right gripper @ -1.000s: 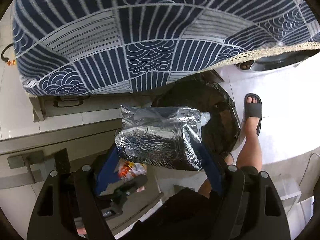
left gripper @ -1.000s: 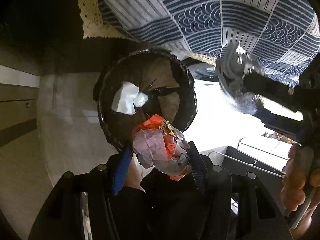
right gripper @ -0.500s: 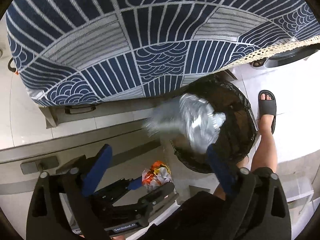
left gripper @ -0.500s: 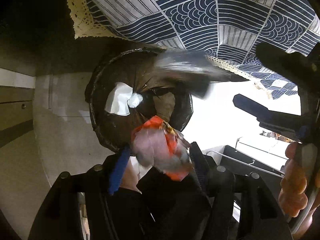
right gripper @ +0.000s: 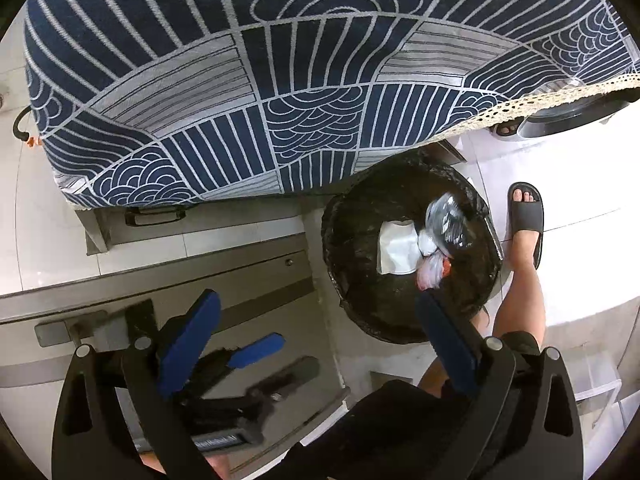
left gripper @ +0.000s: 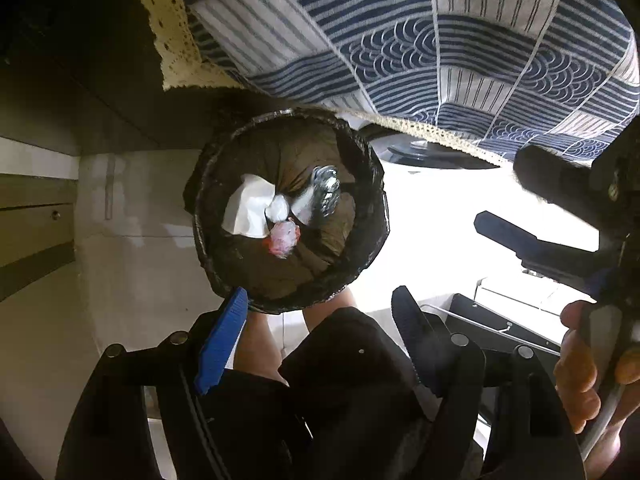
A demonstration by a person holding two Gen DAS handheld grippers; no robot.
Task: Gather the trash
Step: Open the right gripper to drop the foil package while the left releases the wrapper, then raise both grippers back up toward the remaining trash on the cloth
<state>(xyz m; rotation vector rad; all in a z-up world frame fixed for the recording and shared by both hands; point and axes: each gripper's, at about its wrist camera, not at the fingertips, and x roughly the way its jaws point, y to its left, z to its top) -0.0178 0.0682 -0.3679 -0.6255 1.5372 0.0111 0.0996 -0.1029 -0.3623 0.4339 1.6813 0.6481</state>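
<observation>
**Both tools wide and empty over the bin**

The left tool hangs above the round bin, its two fingers spread wide with nothing between them. One finger carries a blue pad, the other is dark. The right tool is spread wide too and holds nothing; from the left wrist view it shows at the right edge, gripped by a hand.

The bin, lined with a black bag, stands on the pale tiled floor just beside the desk, partly under the hanging edge of a blue and white patterned cloth with a lace trim. All the trash lies at the bottom of the bin: a white tissue, a silver foil wrapper and a crumpled pink and orange wrapper, the three touching one another near the middle. In the right wrist view the same pieces show as the tissue, the foil wrapper and the pink and orange wrapper.

The person's bare leg stands just beside the bin, the foot in a dark slipper.
</observation>
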